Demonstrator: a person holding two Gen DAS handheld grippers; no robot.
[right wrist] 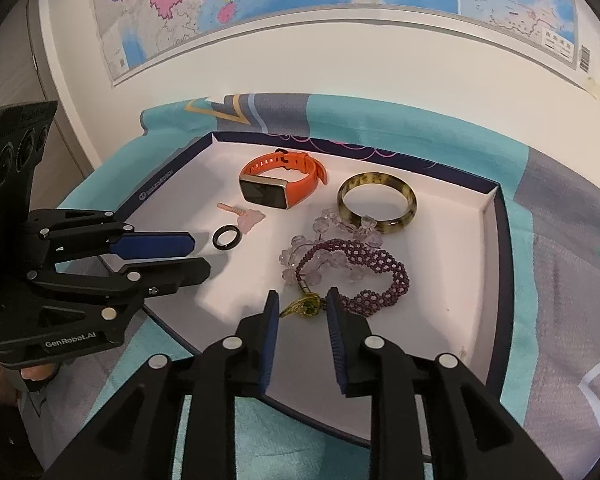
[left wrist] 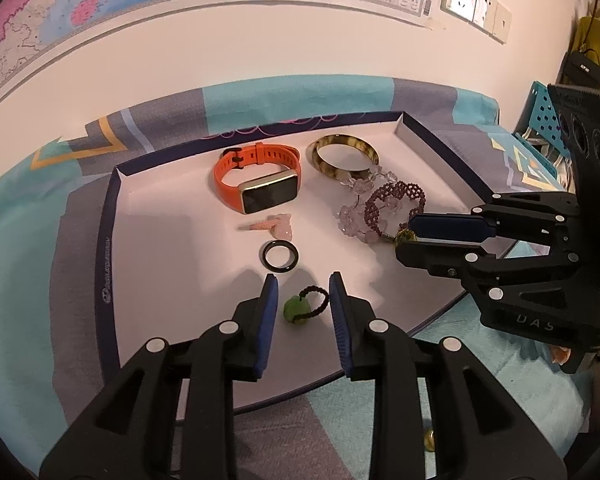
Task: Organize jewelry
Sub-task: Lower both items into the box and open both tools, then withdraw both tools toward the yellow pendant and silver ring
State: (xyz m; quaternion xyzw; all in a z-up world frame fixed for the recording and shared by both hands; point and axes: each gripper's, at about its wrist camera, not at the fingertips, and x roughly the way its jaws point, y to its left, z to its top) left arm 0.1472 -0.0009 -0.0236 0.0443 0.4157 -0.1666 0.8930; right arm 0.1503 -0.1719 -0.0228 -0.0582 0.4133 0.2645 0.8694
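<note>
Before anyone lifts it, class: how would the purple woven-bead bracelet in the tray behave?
The purple woven-bead bracelet probably flops, since it lies in a loose curve. It may drag the clear crystal bead strand tangled across it. Flat beadwork seems unlikely to roll.

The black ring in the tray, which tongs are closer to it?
Left. The left tongs sit open just in front of the black ring; the right tongs straddle the yellow-green charm, farther right.

A tray [left wrist: 112, 216] lies on the tabletop [left wrist: 28, 264]. Inside it, a watch [left wrist: 260, 184] and bangle [left wrist: 342, 156] sit near the far edge; ring [left wrist: 280, 256] and bracelets [left wrist: 384, 208] lie nearer.
</note>
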